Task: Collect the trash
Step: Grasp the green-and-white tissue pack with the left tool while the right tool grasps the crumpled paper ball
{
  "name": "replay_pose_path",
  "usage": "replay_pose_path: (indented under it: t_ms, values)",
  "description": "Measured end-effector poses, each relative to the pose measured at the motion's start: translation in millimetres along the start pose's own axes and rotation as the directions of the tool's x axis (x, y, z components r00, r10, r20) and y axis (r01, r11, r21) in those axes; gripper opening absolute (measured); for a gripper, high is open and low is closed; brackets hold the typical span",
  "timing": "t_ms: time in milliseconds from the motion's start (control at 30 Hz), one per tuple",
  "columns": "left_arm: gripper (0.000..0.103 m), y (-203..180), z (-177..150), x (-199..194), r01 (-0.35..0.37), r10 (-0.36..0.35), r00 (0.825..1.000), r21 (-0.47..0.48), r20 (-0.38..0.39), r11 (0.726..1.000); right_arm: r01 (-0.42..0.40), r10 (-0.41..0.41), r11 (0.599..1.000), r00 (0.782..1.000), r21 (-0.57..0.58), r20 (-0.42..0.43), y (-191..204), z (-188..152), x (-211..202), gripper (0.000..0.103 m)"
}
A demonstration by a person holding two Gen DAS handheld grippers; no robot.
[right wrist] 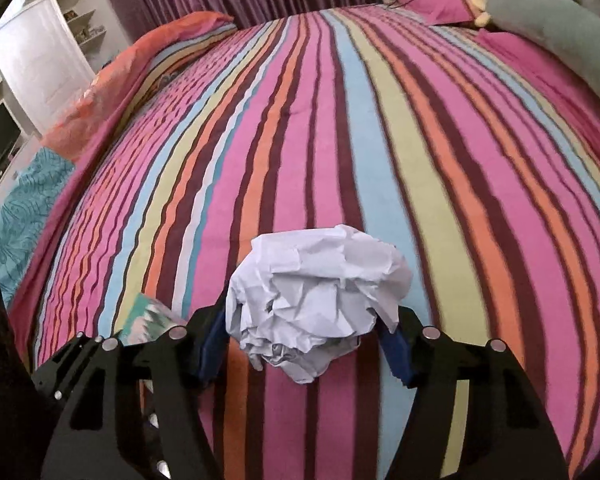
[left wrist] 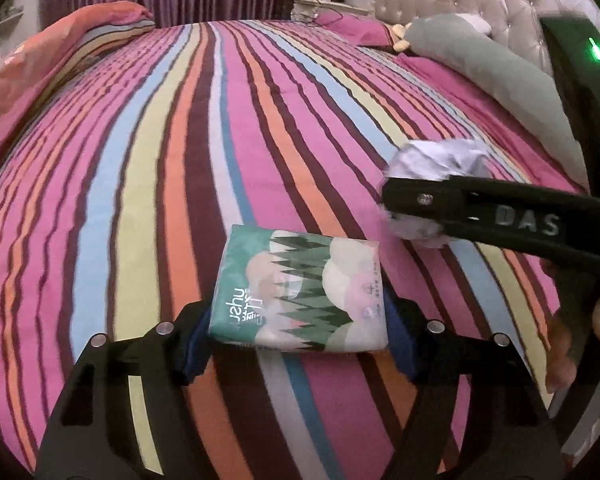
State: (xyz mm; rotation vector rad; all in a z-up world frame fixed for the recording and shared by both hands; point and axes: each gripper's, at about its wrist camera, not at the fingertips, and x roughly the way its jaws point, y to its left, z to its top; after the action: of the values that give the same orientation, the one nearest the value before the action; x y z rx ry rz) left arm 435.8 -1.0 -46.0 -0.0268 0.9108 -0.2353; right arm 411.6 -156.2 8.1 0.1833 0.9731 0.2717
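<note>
Left gripper (left wrist: 298,334) is clamping the tissue pack (left wrist: 300,292), right gripper (right wrist: 304,334) is squeezing the paper ball (right wrist: 316,300) just above the bed (right wrist: 300,140); both should be lifting straight, keeping firm pressure

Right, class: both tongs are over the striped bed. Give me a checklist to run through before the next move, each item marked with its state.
1. Left tongs closed on the green printed tissue pack: ok.
2. Right tongs closed on the crumpled white paper ball: ok.
3. Both items clear of the striped bedspread: cannot tell.
4. Tongs apart from each other: ok.
5. Trash bin in view: not ok.
</note>
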Motion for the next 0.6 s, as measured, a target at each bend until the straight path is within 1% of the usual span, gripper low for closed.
replay_pose_path:
  t_ms: [100,300,500,600]
  values:
    - [0.069,0,-1,-16,-0.005,0.005,1.0,-0.02,0.012,1.0,0.021,-0.021,0.999,1.0,0.027,0.006,-11,-7,-13,0.062]
    - [0.069,-2,-11,-47,-0.029,0.029,0.999,-0.021,0.023,0.999,0.064,-0.064,0.994,0.998,0.085,-0.002,-32,-29,-41,0.062]
    - [0.069,-4,-32,-77,-0.059,0.059,0.998,-0.024,0.019,0.998,0.107,-0.108,0.989,0.994,0.099,0.004,-43,-57,-71,0.062]
    - [0.069,-3,-48,-93,-0.073,0.073,0.997,-0.026,0.016,0.997,0.121,-0.122,0.986,0.993,0.112,0.002,-48,-74,-83,0.062]
